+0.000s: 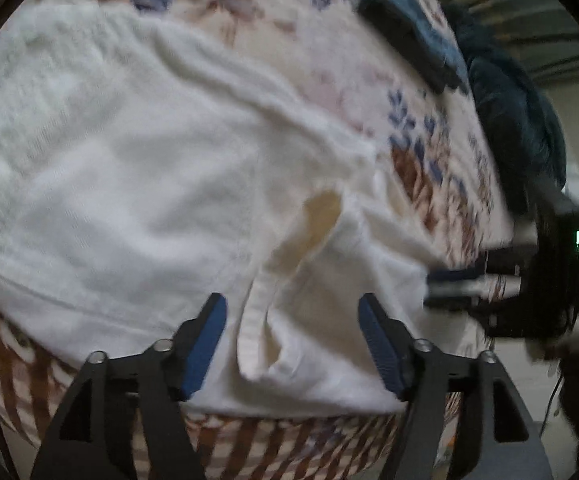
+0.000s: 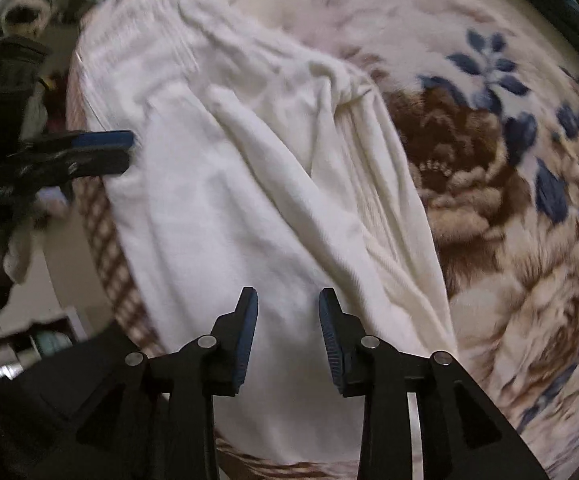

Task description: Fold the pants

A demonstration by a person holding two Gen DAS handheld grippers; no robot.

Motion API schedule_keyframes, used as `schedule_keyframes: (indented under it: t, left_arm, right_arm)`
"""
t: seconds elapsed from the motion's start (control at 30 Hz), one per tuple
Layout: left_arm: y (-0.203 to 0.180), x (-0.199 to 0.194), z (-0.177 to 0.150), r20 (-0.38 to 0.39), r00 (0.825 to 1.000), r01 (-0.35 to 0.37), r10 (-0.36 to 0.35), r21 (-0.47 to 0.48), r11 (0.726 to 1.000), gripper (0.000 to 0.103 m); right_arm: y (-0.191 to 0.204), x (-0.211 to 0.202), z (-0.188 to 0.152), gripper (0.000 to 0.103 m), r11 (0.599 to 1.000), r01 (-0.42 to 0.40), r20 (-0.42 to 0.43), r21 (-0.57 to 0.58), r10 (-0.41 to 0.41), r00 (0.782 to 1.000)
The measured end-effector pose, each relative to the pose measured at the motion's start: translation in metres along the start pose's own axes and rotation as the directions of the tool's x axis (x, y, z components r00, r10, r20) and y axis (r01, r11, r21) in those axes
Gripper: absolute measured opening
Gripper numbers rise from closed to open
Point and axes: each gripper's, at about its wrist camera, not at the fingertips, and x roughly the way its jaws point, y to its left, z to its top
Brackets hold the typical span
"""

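A plush blanket (image 2: 501,208) with large brown flowers and blue leaves covers the surface in front of you, with a brown lattice border along its near edge. Both views are somewhat blurred. No brand, label or readable writing shows anywhere.

The white pants (image 1: 137,168) lie spread across this blanket, rumpled into long soft ridges. In your left wrist view one edge of the cloth rises into a narrow fold just ahead of the fingers, with a faint yellowish patch on the fabric above it.

Your left gripper (image 1: 291,344) points down at that fold with its blue-padded fingers (image 1: 205,348) standing wide apart. The fold sits between them, but neither pad presses on it. In your right wrist view this same gripper appears at the left, its tips at the side edge of the pants.

Your right gripper (image 2: 288,336) hovers over the near part of the pants, its jaws partly apart with smooth white cloth showing between them and nothing pinched.

At the far side of the blanket, in the left view, lies a dark blue folded garment (image 1: 409,24), with another dark bundle (image 1: 513,120) just beside it at the blanket's edge.
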Motion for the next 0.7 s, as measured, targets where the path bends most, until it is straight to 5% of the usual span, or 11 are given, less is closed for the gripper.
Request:
schedule_keyframes:
  t: [0.07, 0.37, 0.7]
  left_arm:
    - [0.002, 0.01, -0.006, -0.039, 0.999, 0.019, -0.02, -0.014, 1.0, 0.082]
    - [0.001, 0.017, -0.014, 0.0, 0.999, 0.038, -0.038, -0.033, 0.999, 0.083]
    - [-0.005, 0.026, -0.012, -0.002, 1.0, -0.024, 0.024, -0.006, 1.0, 0.082]
  right_arm:
    - [0.001, 0.009, 0.006, 0.034, 1.0, 0.013, -0.031, -0.026, -0.014, 0.999]
    - [0.016, 0.017, 0.033, 0.034, 0.989, 0.052, -0.076, -0.139, -0.063, 0.995]
    - [-0.009, 0.025, 0.048, 0.04, 0.984, -0.129, -0.136, -0.126, 0.112, 0.984]
